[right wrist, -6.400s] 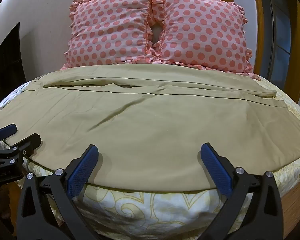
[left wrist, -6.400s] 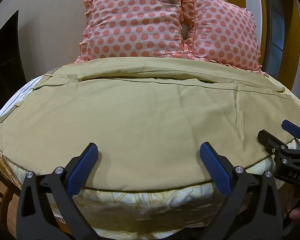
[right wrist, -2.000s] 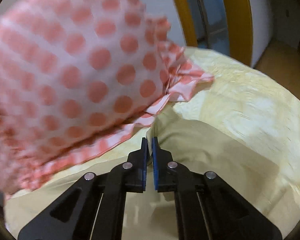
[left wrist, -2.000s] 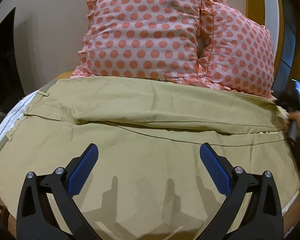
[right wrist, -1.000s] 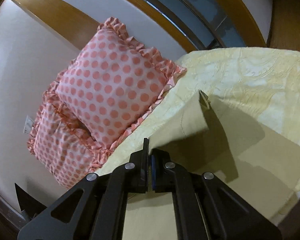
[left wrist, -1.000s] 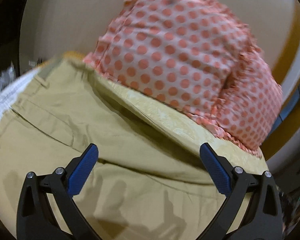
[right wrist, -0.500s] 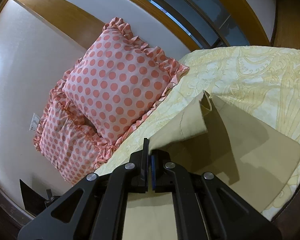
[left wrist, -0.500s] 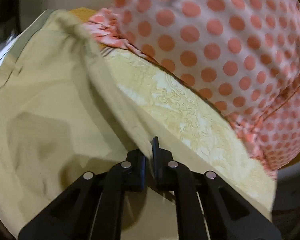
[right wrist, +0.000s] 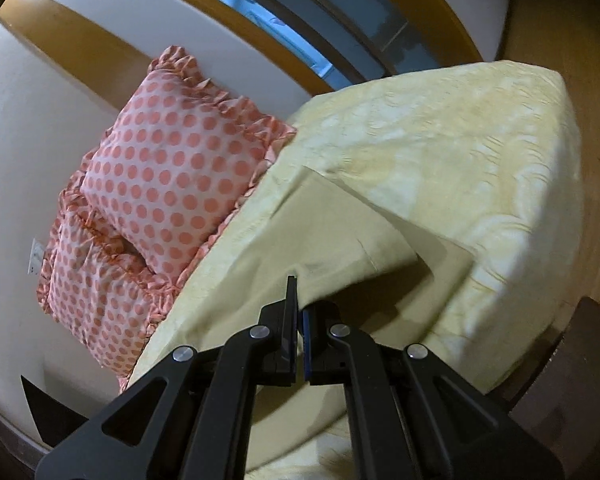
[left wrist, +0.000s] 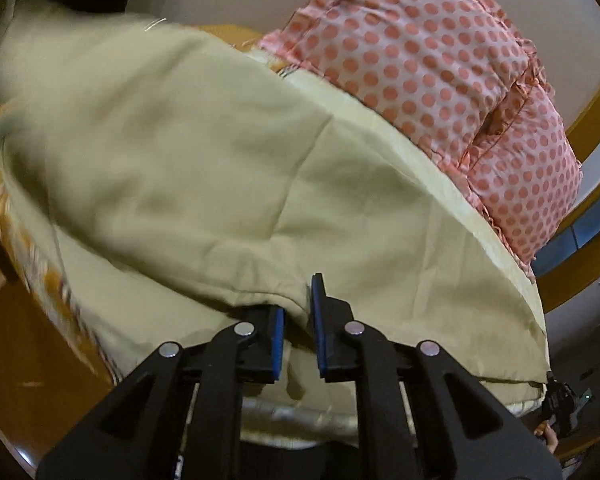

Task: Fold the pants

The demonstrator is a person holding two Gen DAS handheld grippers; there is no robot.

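The khaki pants (left wrist: 220, 168) lie across the bed, with their far edge lifted and drawn over the lower layer toward me. My left gripper (left wrist: 298, 316) is shut on a bunched edge of the pants near the waist end. My right gripper (right wrist: 298, 304) is shut on the pants (right wrist: 332, 236) at the leg end and holds that edge raised above the bed. The right gripper also shows small at the lower right of the left wrist view (left wrist: 560, 400).
Two pink polka-dot pillows (left wrist: 440, 64) lean on the wall at the head of the bed; they also show in the right wrist view (right wrist: 168, 176). The pale yellow patterned bedspread (right wrist: 460, 152) drops off at the bed's edge. A dark wooden piece (right wrist: 572, 380) stands at lower right.
Both grippers, shut on the pants' far edge, have pulled it up and toward the near side, so the lifted layer now drapes over the lower one. The left gripper closed about half a second ago.
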